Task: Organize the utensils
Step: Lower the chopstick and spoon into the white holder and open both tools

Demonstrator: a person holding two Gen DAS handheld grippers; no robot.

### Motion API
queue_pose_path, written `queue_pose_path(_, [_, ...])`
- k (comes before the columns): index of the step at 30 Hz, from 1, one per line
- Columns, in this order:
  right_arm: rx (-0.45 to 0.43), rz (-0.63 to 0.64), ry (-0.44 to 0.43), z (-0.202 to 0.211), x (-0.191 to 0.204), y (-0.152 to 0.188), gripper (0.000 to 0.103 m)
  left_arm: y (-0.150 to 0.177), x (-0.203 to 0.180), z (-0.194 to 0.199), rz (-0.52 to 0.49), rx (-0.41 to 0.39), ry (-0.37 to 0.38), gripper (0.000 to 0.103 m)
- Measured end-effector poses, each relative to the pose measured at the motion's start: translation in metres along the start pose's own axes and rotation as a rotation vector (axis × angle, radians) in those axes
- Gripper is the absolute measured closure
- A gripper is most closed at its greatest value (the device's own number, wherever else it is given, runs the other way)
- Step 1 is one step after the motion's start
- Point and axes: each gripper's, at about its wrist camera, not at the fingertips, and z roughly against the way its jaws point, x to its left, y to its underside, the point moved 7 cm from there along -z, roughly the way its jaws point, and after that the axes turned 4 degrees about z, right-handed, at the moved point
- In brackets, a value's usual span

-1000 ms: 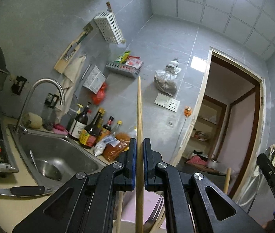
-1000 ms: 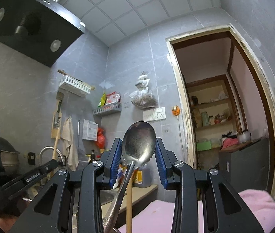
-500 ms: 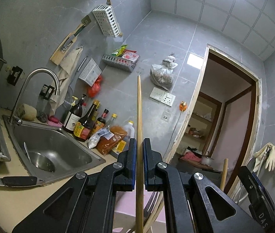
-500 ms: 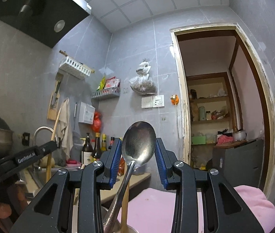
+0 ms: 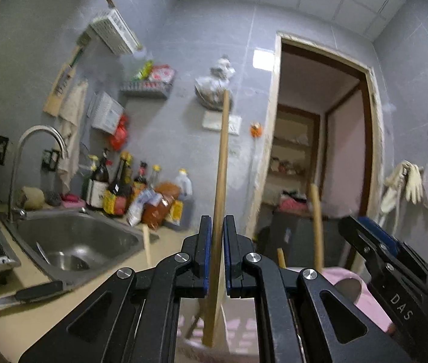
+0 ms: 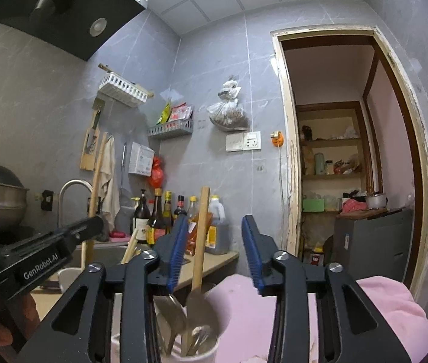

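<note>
I hold a long round pale-wood chopstick point(image 5: 220, 181) upright, pinched between the blue pads of my left gripper point(image 5: 217, 252); its lower end reaches down toward the pink cloth point(image 5: 365, 305). My right gripper point(image 6: 212, 252) has just been opening: its jaws stand apart with nothing pressed between them, above a white cylindrical cup point(image 6: 197, 354) that holds dull metal spoons point(image 6: 202, 308) and a wooden handle point(image 6: 201, 236).

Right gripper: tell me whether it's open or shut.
Open. The right gripper has just been opening; its blue pads stand apart, nothing pressed between them, and the spoon sits below in the cup.
</note>
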Motion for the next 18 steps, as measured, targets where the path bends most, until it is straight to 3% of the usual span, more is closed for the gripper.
queue_pose_path(6, [0.000,-0.016,0.003,0.011,-0.004,-0.006,0.062,0.012,-0.006,0.007,0.015,0.076,0.044,0.095])
queue_pose_path(12, [0.016,-0.031,0.015,0.026,-0.012,-0.009,0.049,0.014,-0.020,0.017,0.010,0.121,0.068,0.078])
queue_pose_path(14, [0.027,-0.031,0.026,0.032,-0.017,-0.010,0.048,0.016,-0.024,0.019,0.013,0.153,0.066,0.077])
queue_pose_path(18, [0.048,-0.044,0.049,0.048,-0.027,-0.014,0.034,0.015,-0.035,0.028,-0.016,0.178,0.043,0.065])
